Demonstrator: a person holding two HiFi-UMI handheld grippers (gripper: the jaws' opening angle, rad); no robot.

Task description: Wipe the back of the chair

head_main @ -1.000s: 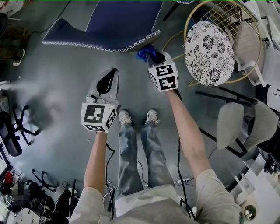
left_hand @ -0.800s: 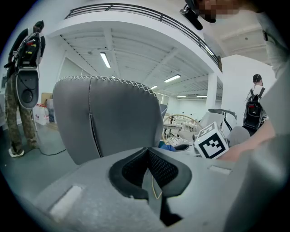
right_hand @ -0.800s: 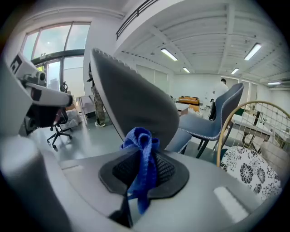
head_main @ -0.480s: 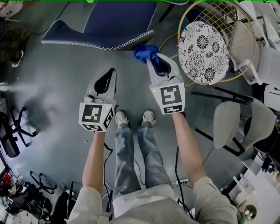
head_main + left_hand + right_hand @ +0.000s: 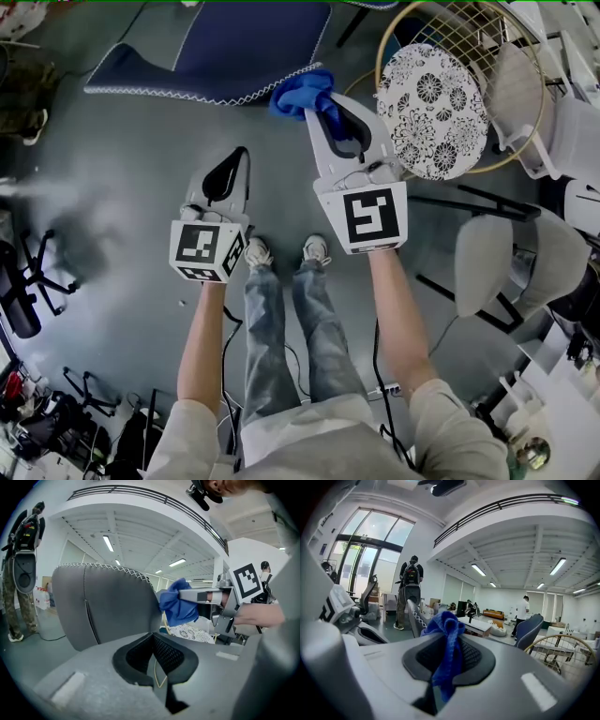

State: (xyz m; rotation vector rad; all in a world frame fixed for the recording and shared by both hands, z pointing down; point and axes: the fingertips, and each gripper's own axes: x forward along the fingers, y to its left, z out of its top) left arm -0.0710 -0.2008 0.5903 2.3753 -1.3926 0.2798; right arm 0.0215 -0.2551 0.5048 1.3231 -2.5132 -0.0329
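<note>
At the right gripper (image 5: 319, 108): jaws pinched shut on a blue cloth (image 5: 298, 91), a fold hanging down through the gap and the bulk bunched ahead of the tips.
Cloth: soft, nubbly, towel-like weave; limp and light, crumpled into a loose wad; likely to drag and bunch, not slide, so a wider spread would cover more surface.
Where the cloth sits: against or just beside the right end of the chair back (image 5: 246, 42), at its top edge; firm contact cannot be confirmed.
At the left gripper (image 5: 240, 155): jaws closed together with nothing between them, held low and well apart from the chair, pointing toward it.
Chair back: broad, curved shell, navy from above and grey in the left gripper view; smooth, matte covering, leather-like by the look.
Stitching (image 5: 234, 97): pale zigzag seam along the rim, a likely spot for the cloth to snag.
Handling of the chair: probably padded yet stiff enough for firm strokes; may shift under pressure, so steadying the rim with the free gripper seems sensible.
Floor (image 5: 112, 187): grey, hard, faintly glossy.
To the right: a gold wire chair (image 5: 487, 37) holding a round black-and-white floral cushion (image 5: 433, 111).
</note>
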